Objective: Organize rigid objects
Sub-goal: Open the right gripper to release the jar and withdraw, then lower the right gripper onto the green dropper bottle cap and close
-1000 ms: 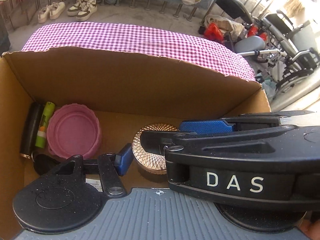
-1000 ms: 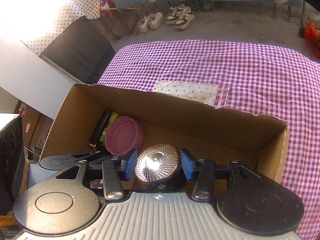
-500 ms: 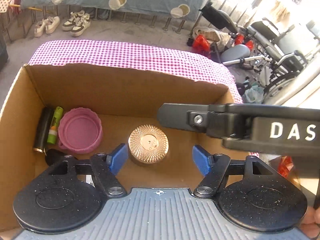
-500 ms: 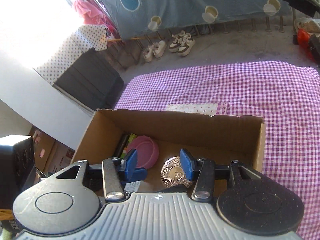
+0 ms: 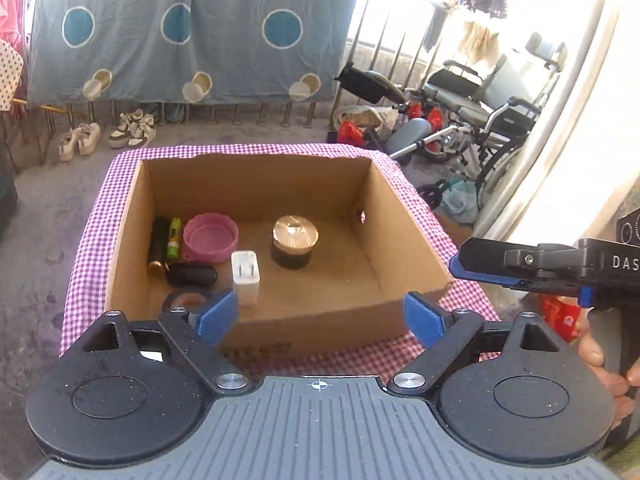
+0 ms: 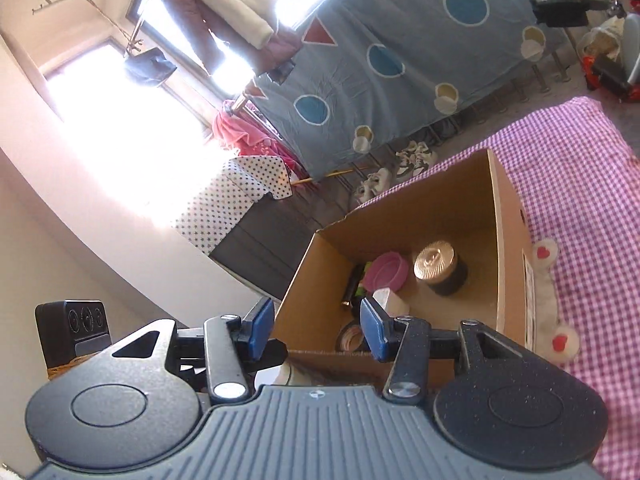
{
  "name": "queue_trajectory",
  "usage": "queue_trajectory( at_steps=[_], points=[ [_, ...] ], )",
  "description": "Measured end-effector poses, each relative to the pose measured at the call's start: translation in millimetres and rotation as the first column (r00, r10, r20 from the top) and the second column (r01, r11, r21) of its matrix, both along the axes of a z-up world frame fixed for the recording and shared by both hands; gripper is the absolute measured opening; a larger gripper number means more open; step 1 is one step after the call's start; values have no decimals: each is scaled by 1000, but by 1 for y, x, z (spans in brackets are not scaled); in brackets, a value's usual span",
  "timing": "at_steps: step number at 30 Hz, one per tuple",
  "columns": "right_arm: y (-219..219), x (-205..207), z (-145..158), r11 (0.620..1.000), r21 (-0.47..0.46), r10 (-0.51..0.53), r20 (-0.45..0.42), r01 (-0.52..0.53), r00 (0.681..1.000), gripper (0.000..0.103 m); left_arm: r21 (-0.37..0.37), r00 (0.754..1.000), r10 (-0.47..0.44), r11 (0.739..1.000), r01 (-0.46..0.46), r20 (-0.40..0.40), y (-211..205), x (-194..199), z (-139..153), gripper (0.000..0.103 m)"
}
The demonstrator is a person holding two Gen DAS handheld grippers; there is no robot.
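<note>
A cardboard box (image 5: 256, 316) sits on a worktop covered with a purple checked cloth (image 5: 86, 248). Inside the box, a dark jar with a shiny ribbed lid (image 5: 294, 242) stands upright near the middle of the floor, apart from the other things. To its left lies a pink lid (image 5: 210, 236), open side up. Further left, against the box wall, a black tube (image 5: 159, 244) and a green tube (image 5: 173, 238) lie side by side. Nearer the front, a white charger (image 5: 245, 276) stands on end, with a black oval thing (image 5: 191, 274) just beside it on the left and a roll of tape (image 5: 185, 300) in the front corner.

The left hand-held gripper (image 5: 318, 316) hangs above and in front of the box; its blue pads are wide apart and opening further, with nothing between them. The right hand-held gripper (image 6: 316, 328) is off to the box's right side in the left wrist view, held by a hand (image 5: 600, 364). Its pads stand partly apart and grip nothing; in its own view the box's near corner merely shows behind the gap.

Beyond the worktop hang a blue sheet with circles (image 5: 180, 36), and a wheelchair (image 5: 480, 112) stands to the right.
</note>
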State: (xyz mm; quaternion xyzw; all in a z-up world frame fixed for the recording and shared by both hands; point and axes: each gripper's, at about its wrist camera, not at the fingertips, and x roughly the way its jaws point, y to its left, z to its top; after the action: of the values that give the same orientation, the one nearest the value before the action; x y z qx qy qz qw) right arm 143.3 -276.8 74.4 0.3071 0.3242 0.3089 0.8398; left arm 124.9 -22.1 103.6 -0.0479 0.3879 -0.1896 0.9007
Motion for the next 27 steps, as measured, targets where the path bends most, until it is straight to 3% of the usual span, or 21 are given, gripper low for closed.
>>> queue_trajectory(
  at_steps=[7, 12, 16, 21, 27],
  points=[
    [38, -30, -19, 997, -67, 28, 12, -27, 1000, 51, 14, 999, -10, 1000, 9, 53, 27, -34, -25, 90],
    [81, -32, -25, 986, -134, 99, 12, -97, 995, 51, 117, 995, -15, 993, 3, 103, 19, -52, -48, 90],
    [115, -27, -29, 964, -232, 140, 19, -131, 990, 51, 193, 989, -12, 981, -18, 149, 11, -58, -69, 82],
    [149, -22, -33, 920, -364, 175, 40, -149, 984, 50, 193, 987, 4, 981, -35, 158, 14, -50, -87, 78],
    [173, -12, -38, 895, -408, 215, 34, -183, 976, 45, 184, 985, 33, 981, -65, 170, 21, -43, -98, 66]
  ],
)
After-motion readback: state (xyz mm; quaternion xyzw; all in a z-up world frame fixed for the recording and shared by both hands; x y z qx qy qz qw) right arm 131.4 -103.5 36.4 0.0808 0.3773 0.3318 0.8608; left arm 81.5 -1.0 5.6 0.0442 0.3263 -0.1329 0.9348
